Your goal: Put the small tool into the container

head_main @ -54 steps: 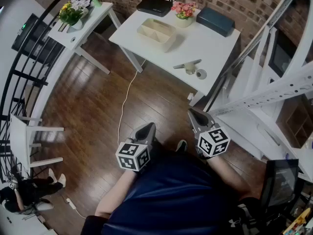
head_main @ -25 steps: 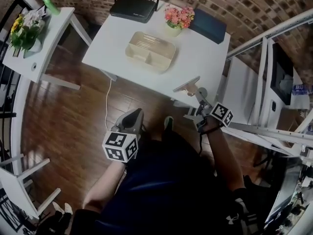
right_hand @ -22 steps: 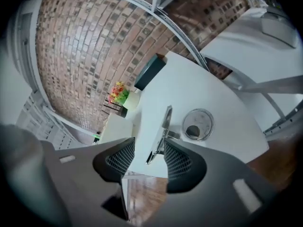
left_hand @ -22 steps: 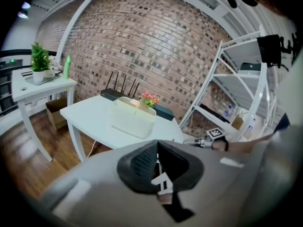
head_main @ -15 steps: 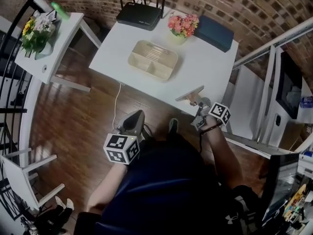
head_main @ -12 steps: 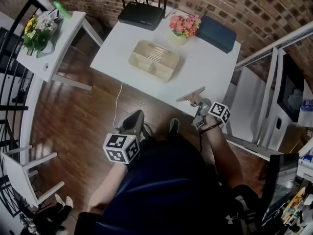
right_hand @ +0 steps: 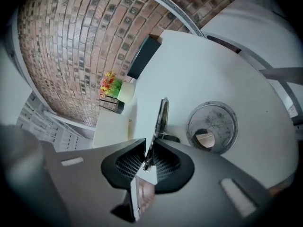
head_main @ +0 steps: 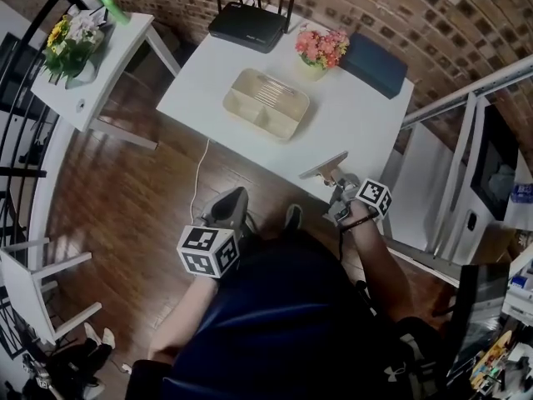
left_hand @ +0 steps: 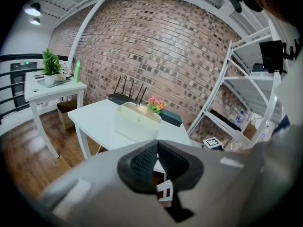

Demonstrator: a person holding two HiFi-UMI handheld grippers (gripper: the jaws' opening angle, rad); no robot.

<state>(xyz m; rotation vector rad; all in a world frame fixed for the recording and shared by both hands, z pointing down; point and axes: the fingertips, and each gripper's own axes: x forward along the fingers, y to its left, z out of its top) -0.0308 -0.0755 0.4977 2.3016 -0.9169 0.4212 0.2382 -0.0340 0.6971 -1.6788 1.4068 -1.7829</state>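
Right gripper [head_main: 337, 188] was at the near right corner of the white table [head_main: 358, 115], jaws had just been closing and were pinched on the small tool [head_main: 326, 165]. In the right gripper view the right gripper [right_hand: 148, 150] had its pads clamped on the near end of the small tool [right_hand: 162, 115], a thin flat metal strip that ran straight out from the jaws across the tabletop. Could not tell if the far end was resting on the table or lifted off it. A round metal-rimmed cable port [right_hand: 211, 126] sat in the tabletop just beside the strip, on its right in that view. The container [head_main: 265, 102], a beige divided tray, sat near the middle of the table, well apart from the small tool and up-left of it in the head view. The left gripper [head_main: 229, 207] hung over the wooden floor [head_main: 141, 190] short of the table's near edge. In its own view the left gripper [left_hand: 157, 162] had its jaws pressed together with nothing between them, and it faced the container [left_hand: 137, 122]. Along the table's far edge were a black router [head_main: 248, 25], a pot of flowers [head_main: 321, 50] and a dark blue case [head_main: 374, 58].
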